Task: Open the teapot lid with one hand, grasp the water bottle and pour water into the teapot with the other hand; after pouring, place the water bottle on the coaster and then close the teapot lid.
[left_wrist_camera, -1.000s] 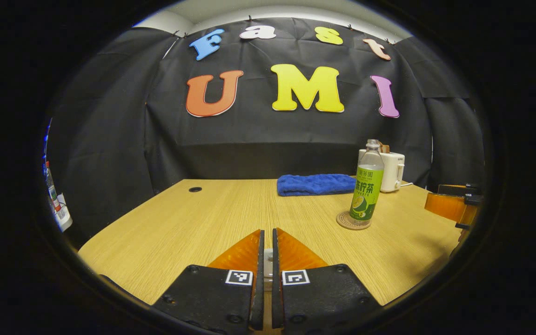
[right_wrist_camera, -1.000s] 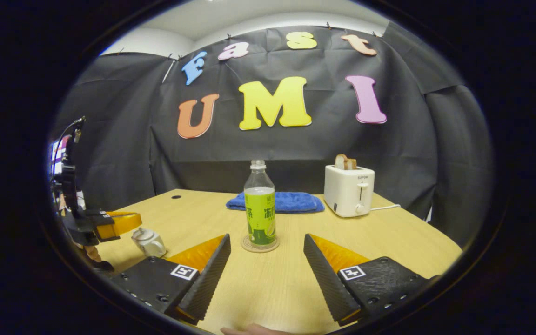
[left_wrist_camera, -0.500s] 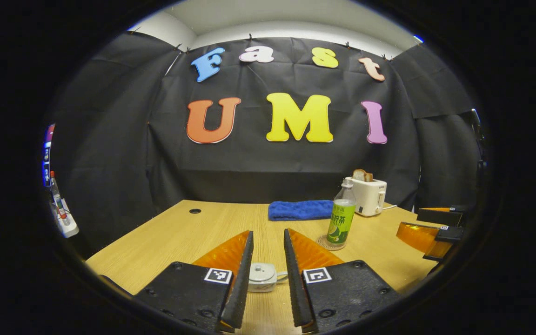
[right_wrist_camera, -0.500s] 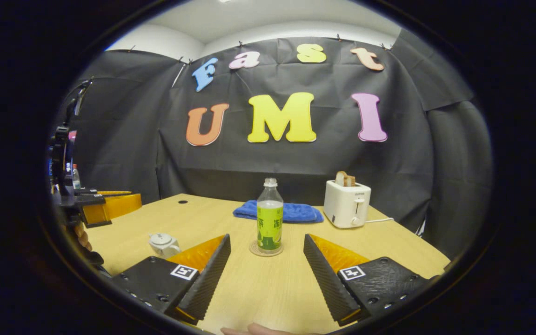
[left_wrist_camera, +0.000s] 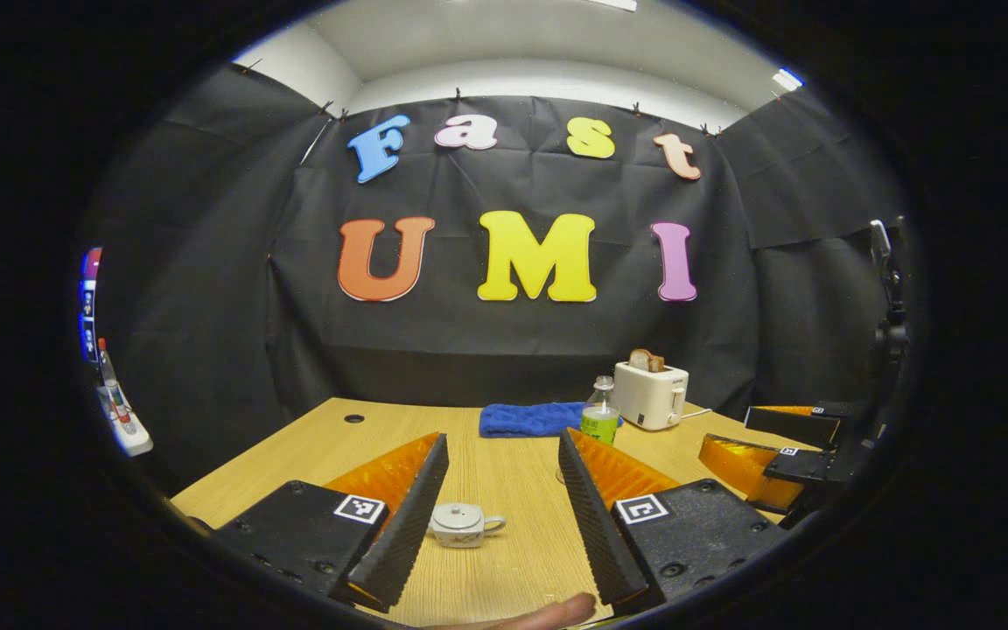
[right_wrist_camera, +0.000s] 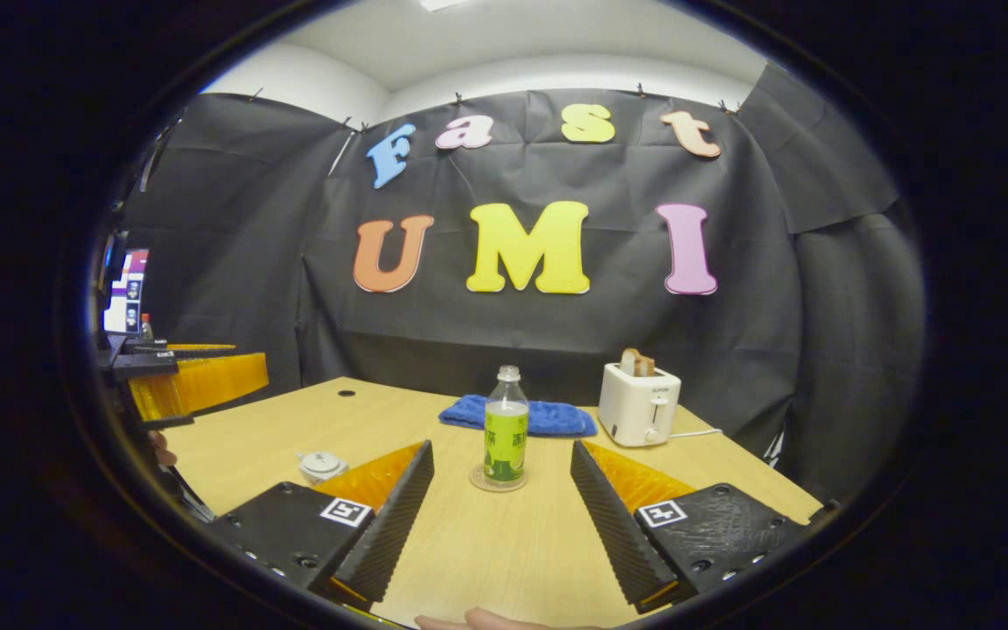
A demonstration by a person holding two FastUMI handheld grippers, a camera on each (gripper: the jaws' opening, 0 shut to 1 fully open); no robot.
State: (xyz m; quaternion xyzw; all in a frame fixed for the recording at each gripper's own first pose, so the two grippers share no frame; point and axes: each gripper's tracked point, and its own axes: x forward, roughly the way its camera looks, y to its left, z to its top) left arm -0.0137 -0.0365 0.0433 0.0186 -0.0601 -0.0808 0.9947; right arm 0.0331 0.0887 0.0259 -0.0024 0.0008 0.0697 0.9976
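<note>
In the left gripper view we see the left gripper (left_wrist_camera: pixel 499 477) at the bottom of the frame with its two fingers wide apart and nothing between them held; the small white teapot (left_wrist_camera: pixel 460 525) stands on the wooden table (left_wrist_camera: pixel 504 455) in the lower centre, in the gap between the fingers, with its lid on and its handle to the right. The water bottle (left_wrist_camera: pixel 601 418) with the green label is right of centre, partly hidden behind the right finger, with a blue towel (left_wrist_camera: pixel 528 419) to its left and a white toaster (left_wrist_camera: pixel 650 395) to its right. In the right gripper view the right gripper (right_wrist_camera: pixel 501 477) is also wide open and empty at the bottom of the frame. There the bottle (right_wrist_camera: pixel 505 426) stands upright on a round coaster (right_wrist_camera: pixel 497 479) in the centre, and the teapot (right_wrist_camera: pixel 321 465) is at the lower left, just beside the left finger.
</note>
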